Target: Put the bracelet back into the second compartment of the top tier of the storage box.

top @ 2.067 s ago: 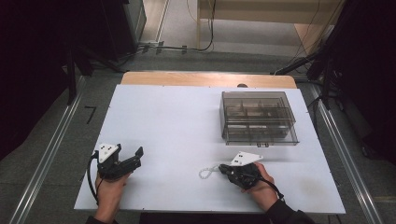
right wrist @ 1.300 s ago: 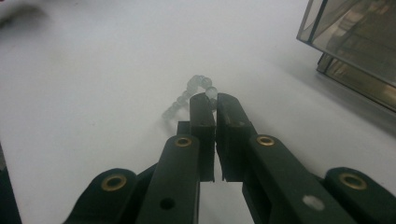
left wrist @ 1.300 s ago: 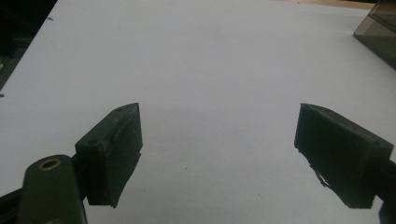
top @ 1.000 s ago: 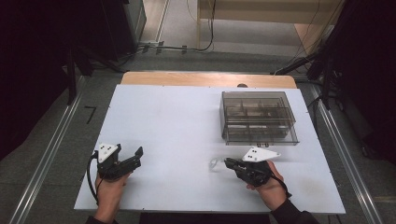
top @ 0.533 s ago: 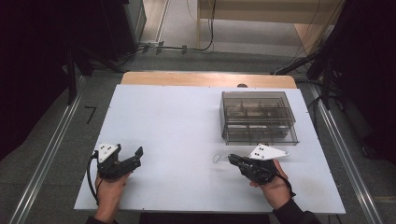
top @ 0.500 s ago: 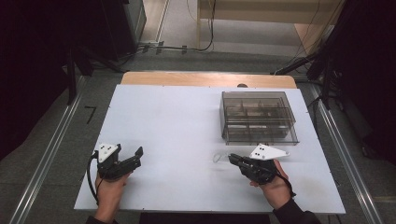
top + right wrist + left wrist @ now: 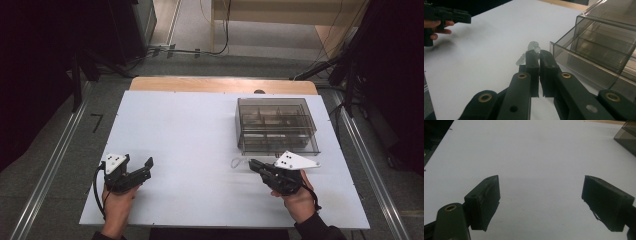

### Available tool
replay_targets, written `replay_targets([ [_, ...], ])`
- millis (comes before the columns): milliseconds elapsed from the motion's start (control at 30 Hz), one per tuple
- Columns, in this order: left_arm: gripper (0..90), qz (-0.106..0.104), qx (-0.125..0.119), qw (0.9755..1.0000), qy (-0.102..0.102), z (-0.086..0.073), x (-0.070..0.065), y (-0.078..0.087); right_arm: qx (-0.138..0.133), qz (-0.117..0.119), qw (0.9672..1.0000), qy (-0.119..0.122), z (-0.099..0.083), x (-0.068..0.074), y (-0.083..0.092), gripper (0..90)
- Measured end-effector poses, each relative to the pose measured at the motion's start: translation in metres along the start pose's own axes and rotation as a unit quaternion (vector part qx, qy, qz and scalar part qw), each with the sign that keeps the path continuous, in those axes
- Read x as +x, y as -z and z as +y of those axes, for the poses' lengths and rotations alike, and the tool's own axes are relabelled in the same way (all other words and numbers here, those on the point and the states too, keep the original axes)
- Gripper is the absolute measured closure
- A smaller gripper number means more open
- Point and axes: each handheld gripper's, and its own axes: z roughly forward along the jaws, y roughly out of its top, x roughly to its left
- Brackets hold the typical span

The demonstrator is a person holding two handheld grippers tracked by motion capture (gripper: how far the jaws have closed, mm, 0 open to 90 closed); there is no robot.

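- Since before, my right hand-held gripper [image 7: 251,163] moved the bead string [image 7: 532,51] nearer the clear box [image 7: 276,125].
- It is pinched shut on the beads.
- My left hand-held gripper [image 7: 541,202] stays wide open, holding nothing.

White table [image 7: 200,135] on a wooden base. Clear smoky compartment box [image 7: 276,125] sits on its right half. Bare white surface fronts the box.

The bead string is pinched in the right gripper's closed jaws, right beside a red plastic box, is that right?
Not quite: the box is clear smoky grey, not red, as the right gripper view shows. The rest holds: the right gripper is shut on the bead string beside it.
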Motion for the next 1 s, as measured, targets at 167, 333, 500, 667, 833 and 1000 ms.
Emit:
replay_targets([
  [167,15.6,-0.001,0.000,1.0000,0.000,0.000,0.000,0.000,-0.013,-0.004,0.9999,-0.008,0.002,-0.003,0.004,83.5],
  [333,15.6,-0.001,0.000,1.0000,0.000,0.000,0.000,0.000,-0.027,-0.005,0.9995,-0.013,0.004,-0.005,0.008,83.5],
  [500,15.6,-0.001,0.001,1.0000,-0.001,0.000,0.000,0.000,-0.027,-0.004,0.9994,-0.020,0.004,-0.007,0.009,83.5],
  [667,15.6,-0.001,0.000,1.0000,0.000,0.000,0.000,0.000,-0.037,-0.008,0.9991,-0.021,0.005,-0.009,0.012,83.5],
  [833,15.5,0.000,0.000,1.0000,0.000,0.000,0.000,0.000,-0.048,-0.013,0.9984,-0.027,0.007,-0.015,0.017,83.5],
  [1000,15.6,-0.001,0.000,1.0000,0.000,0.000,0.000,0.000,-0.066,-0.022,0.9970,-0.035,0.009,-0.021,0.022,83.5],
])
